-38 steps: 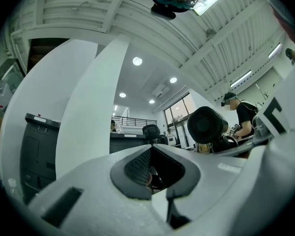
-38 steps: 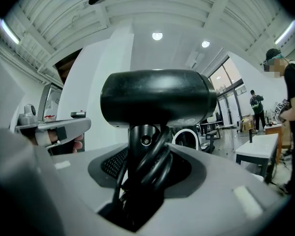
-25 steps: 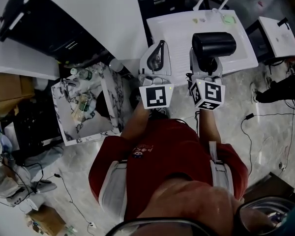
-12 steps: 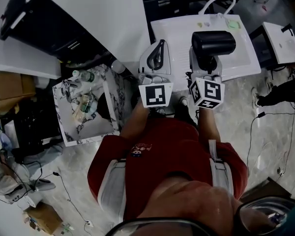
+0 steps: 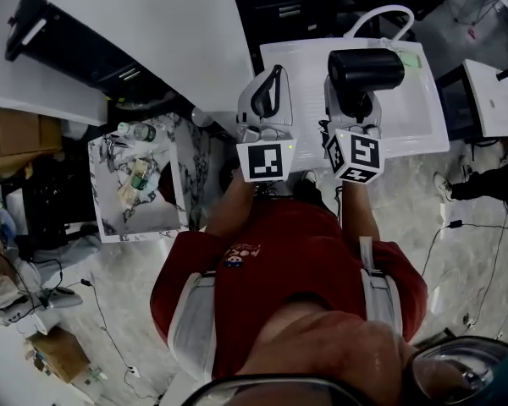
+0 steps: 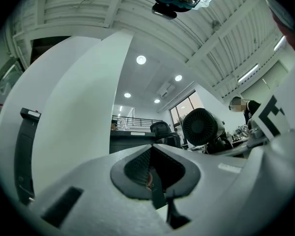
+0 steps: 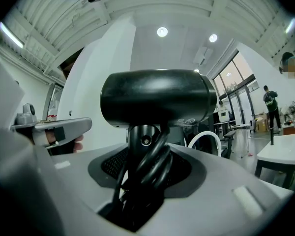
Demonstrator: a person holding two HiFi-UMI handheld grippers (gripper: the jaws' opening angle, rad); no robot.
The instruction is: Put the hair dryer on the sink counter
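The black hair dryer [image 5: 364, 68] stands upright in my right gripper [image 5: 356, 110], which is shut on its handle and the cord coiled round it. In the right gripper view the dryer [image 7: 157, 104] fills the middle, above the gripper [image 7: 145, 163]. It hangs over the white sink counter [image 5: 427, 129], in front of the curved white faucet [image 5: 381, 13]. My left gripper [image 5: 267, 100] is beside it at the left, over the counter's left part, shut with nothing in it. The left gripper view shows this gripper [image 6: 155, 176] closed and the dryer [image 6: 201, 127] off to the right.
A small green item [image 5: 411, 59] lies at the back of the counter. A marble-patterned bin [image 5: 179, 184] with bottles stands on the floor at the left. A white table [image 5: 152, 24] is at the upper left, another white table [image 5: 495, 100] at the right. Cables [image 5: 483, 227] run over the floor.
Both grippers have moved forward together, further over the sink counter, with the hair dryer still held. The counter now lies closer beneath them.
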